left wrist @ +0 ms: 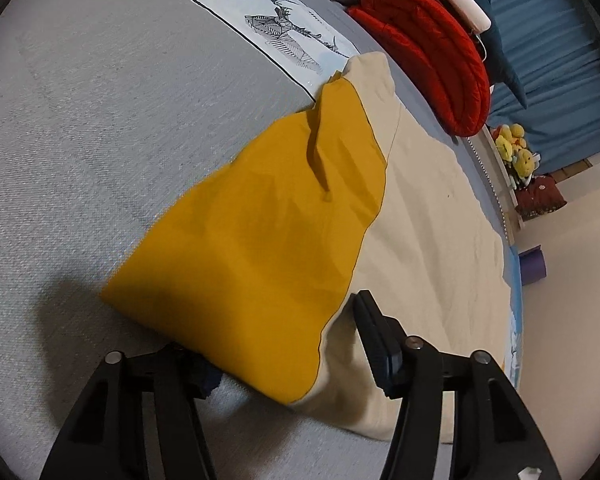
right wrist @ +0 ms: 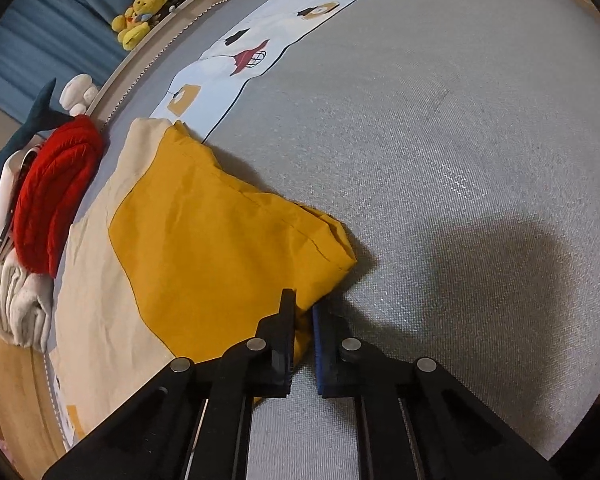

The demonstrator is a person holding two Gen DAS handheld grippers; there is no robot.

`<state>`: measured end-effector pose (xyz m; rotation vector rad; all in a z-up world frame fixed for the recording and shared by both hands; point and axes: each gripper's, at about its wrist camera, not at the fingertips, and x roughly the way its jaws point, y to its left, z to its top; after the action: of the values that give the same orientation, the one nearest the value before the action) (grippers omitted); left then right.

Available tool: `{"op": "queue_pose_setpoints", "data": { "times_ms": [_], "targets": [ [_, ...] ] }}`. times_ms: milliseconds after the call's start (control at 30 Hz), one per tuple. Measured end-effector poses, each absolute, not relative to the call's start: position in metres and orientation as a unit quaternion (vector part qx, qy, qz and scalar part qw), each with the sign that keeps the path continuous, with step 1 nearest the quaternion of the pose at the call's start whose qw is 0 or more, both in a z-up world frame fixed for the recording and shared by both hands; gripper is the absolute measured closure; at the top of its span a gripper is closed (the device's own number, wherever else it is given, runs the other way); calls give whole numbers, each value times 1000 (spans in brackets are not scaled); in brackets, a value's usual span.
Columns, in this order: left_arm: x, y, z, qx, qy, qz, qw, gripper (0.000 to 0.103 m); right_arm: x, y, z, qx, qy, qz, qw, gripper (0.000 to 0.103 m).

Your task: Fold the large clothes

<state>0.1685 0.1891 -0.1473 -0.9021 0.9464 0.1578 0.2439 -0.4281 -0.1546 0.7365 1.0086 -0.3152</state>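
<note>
A large garment of mustard-yellow and cream cotton panels (left wrist: 260,216) lies spread on the grey woven bed cover (left wrist: 100,120), its yellow part doubled over. The right gripper (right wrist: 302,320) has its fingers clenched on the yellow corner nearest it. The left gripper (left wrist: 276,344) straddles the garment's near edge, its fingers parted, pressing nothing. A red quilted jacket (left wrist: 428,52) lies folded beyond.

Both wrist views are evenly and fairly brightly lit from above, with colours strong and detail sharp at centre. Soft dark shadows fall on the grey bed cover (left wrist: 100,120): one at lower left in the left view, a broad one at right in the right view. Fisheye curvature bends straight edges; black vignette fills the corners.
</note>
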Motion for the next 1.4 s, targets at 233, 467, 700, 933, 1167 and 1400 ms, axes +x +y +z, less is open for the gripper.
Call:
{"op": "queue_pose_setpoints", "data": {
  "times_ms": [233,467,700,933,1167,1400],
  "targets": [
    [170,198,-131,-454,422,42,783,92,244,-429,-141,338,469,-137,804,99],
    [159,196,-74,-408,416,25,812,94,230,-421,-99,305,465,-123,822,100],
    [110,211,-47,-389,457,30,799,94,177,-406,-83,283,514,-125,800,100],
    [99,206,-78,-366,502,56,781,94,155,-401,-102,239,547,-159,786,87],
    [99,193,-68,-334,490,58,803,94,156,-358,-42,73,446,-194,870,77],
    [103,184,-62,-307,485,64,816,93,159,-235,-25,-20,420,113,900,77]
  ]
}}
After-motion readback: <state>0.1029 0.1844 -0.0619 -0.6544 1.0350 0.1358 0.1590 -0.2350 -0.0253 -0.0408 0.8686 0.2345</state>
